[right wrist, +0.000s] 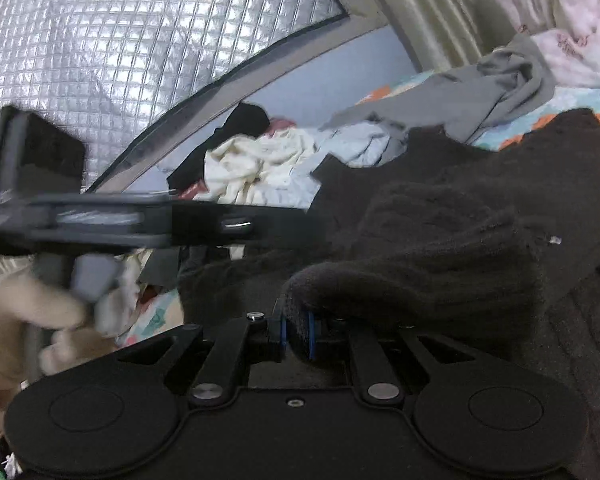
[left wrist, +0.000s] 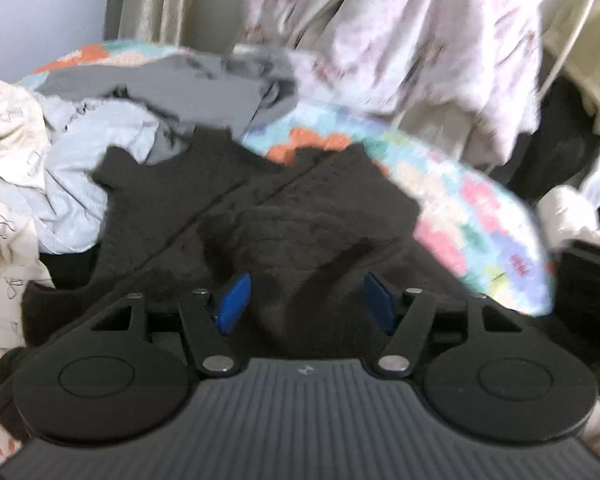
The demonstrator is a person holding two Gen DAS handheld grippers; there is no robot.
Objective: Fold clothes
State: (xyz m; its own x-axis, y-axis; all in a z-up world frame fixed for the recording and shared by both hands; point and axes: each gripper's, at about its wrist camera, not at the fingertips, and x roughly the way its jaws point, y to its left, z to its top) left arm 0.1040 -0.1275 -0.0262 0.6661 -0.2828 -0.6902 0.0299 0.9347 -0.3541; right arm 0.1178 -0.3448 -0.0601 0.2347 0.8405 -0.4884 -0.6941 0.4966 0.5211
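Two grippers work on one dark knitted sweater (left wrist: 260,216), which lies spread across the middle of the left wrist view on a bright patchwork bedspread (left wrist: 460,200). At the bottom centre of the right wrist view, the right gripper (right wrist: 296,332) has its blue pads pinched tight on a thick rolled edge of the knit, and the fabric bulges up and to the right of it in a hump. That looks like a sleeve or hem lifted so it can be carried over the body of the garment. The left gripper (left wrist: 306,300) has its fingers spread wide at the lower middle of its frame, with dark knit between and beneath them, holding nothing; I would judge it is placed to pin or catch the cloth, though that is a guess.

Room is tight. A heap of pale and grey clothes (left wrist: 100,128) crowds the sweater's edge at the left and upper left of the left wrist view, touching its shoulder. The bedspread shows bare only toward the right of that frame, where its edge curves down. In the right wrist view the other gripper's body (right wrist: 100,216) crosses the left side, blurred, with a hand (right wrist: 28,320) below it.
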